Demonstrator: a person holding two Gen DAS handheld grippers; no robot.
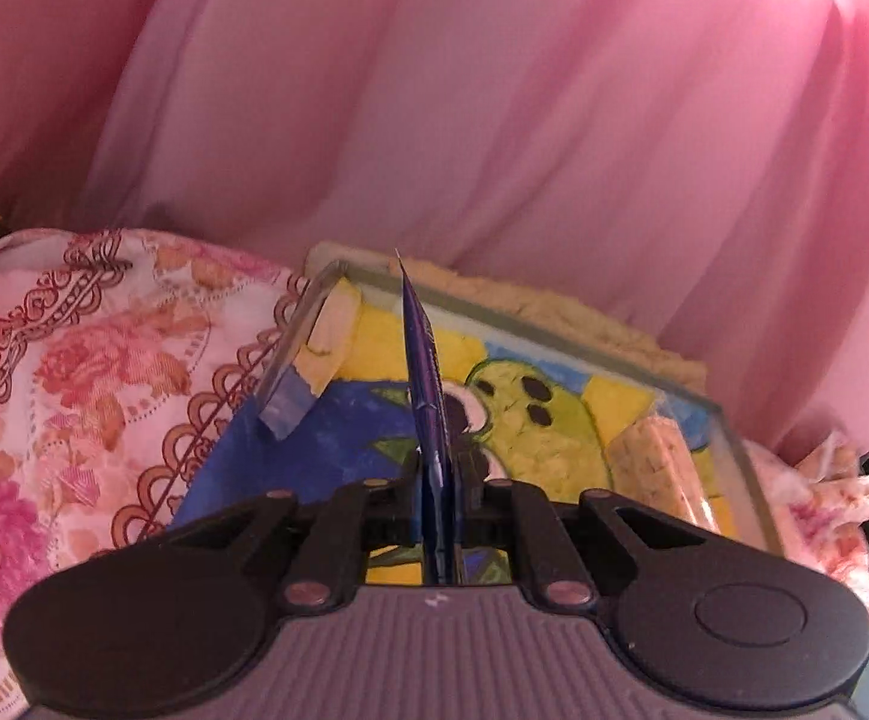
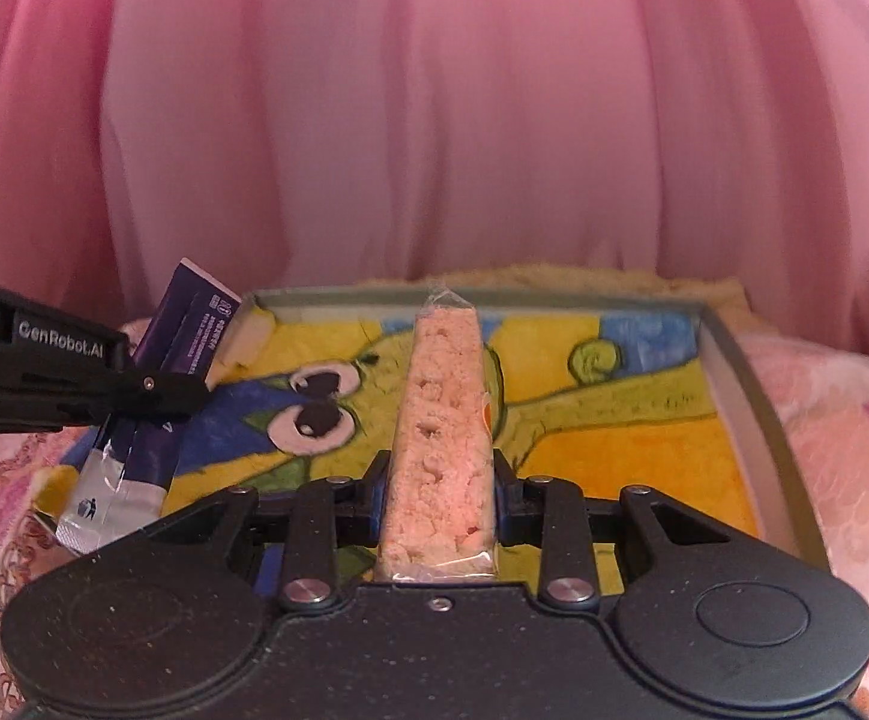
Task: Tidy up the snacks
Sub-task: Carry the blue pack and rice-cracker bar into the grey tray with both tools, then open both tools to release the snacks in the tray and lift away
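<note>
My left gripper (image 1: 440,498) has a grey housing moulded with fine lengthwise ribs, flanked by two rounded matte-black lobes; the lobe on one side bears a raised circular disc. Black linkage bars run forward from two pinkish metal rivets to slim black fingers (image 1: 475,483), with smaller rivets at the outer joints. My right gripper (image 2: 437,468) is of the same pattern, but its housing is black and finely speckled, its rivets silver, with one small screw at the centre front edge. Seen from the side in the right wrist view, my left gripper's black arm carries white lettering reading "GenRobot.AI" and one small silver screw.
</note>
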